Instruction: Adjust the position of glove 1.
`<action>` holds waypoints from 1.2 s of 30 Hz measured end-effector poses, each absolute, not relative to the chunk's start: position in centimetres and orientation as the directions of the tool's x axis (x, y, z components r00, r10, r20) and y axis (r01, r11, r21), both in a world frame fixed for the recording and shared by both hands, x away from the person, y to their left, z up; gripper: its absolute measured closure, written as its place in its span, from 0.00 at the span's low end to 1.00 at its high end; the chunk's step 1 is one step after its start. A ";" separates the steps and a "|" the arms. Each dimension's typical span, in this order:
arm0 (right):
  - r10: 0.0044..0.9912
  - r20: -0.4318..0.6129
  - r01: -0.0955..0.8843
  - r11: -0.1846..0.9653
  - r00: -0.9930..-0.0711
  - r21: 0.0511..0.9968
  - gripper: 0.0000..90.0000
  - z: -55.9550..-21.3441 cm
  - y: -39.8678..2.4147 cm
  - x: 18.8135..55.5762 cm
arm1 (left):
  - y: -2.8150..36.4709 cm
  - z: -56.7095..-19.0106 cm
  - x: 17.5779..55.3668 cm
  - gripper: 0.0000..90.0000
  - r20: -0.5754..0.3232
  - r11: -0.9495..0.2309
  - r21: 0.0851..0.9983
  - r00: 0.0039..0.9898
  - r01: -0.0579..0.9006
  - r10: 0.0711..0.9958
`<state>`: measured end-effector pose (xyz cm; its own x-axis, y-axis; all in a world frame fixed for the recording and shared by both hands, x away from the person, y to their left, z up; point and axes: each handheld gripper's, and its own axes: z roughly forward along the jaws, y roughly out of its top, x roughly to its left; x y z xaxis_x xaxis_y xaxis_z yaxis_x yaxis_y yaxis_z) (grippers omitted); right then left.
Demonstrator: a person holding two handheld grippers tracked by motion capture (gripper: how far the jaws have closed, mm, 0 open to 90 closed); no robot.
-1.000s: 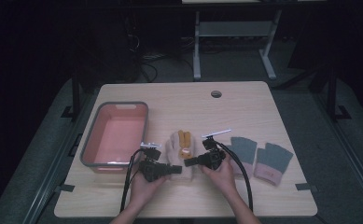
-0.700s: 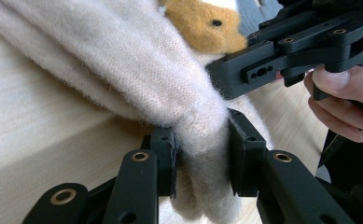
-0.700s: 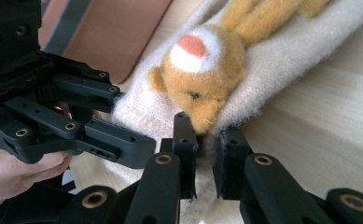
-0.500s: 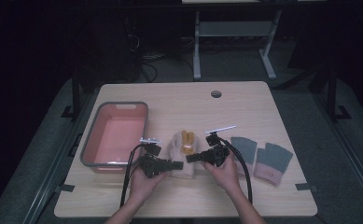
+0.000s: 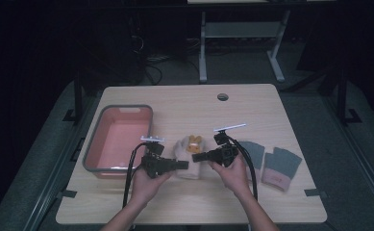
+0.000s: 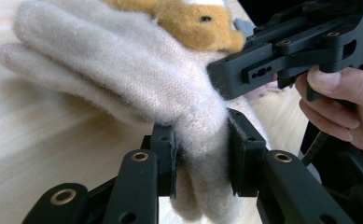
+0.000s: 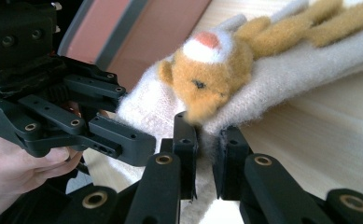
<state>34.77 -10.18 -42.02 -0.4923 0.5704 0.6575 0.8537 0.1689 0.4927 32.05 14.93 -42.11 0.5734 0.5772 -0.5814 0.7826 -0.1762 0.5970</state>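
Observation:
A cream fuzzy glove (image 5: 187, 156) with an orange plush animal face (image 5: 193, 143) lies at the table's middle front. My left gripper (image 5: 183, 165) comes at it from the left and is shut on the glove's cuff (image 6: 200, 140), wool bunched between its jaws. My right gripper (image 5: 197, 157) comes from the right and is shut on the glove's edge (image 7: 206, 133) just below the animal face (image 7: 207, 70). The two grippers almost meet over the glove; a hand (image 6: 338, 100) holds the other gripper.
A pink tub with a grey rim (image 5: 118, 138) stands left of the glove. Two grey gloves with pinkish cuffs (image 5: 281, 166) lie flat at the right. A cable hole (image 5: 222, 96) sits at the table's far side. Cables trail from both grippers toward the front edge.
Both grippers have shifted slightly on the cream glove and stayed close together; the glove and the other things lie about where they were.

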 end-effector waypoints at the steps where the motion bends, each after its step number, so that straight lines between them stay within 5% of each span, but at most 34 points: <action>1: 0.570 0.655 0.851 0.170 -0.496 0.496 0.90 -41.7 -10.1 34.9 | 14.9 -41.8 32.1 0.75 -0.583 -0.173 0.598 0.573 0.782 0.576; 36: 0.553 0.621 0.816 0.218 -0.555 0.535 0.90 -35.4 -7.4 37.5 | 18.2 -36.6 34.1 0.75 -0.592 -0.124 0.643 0.593 0.756 0.546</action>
<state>37.48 -7.38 -35.36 -0.5555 0.5526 0.6214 0.8160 0.2183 0.5353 34.13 18.19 -36.60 0.5931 0.5456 -0.5921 0.7558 -0.1237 0.6431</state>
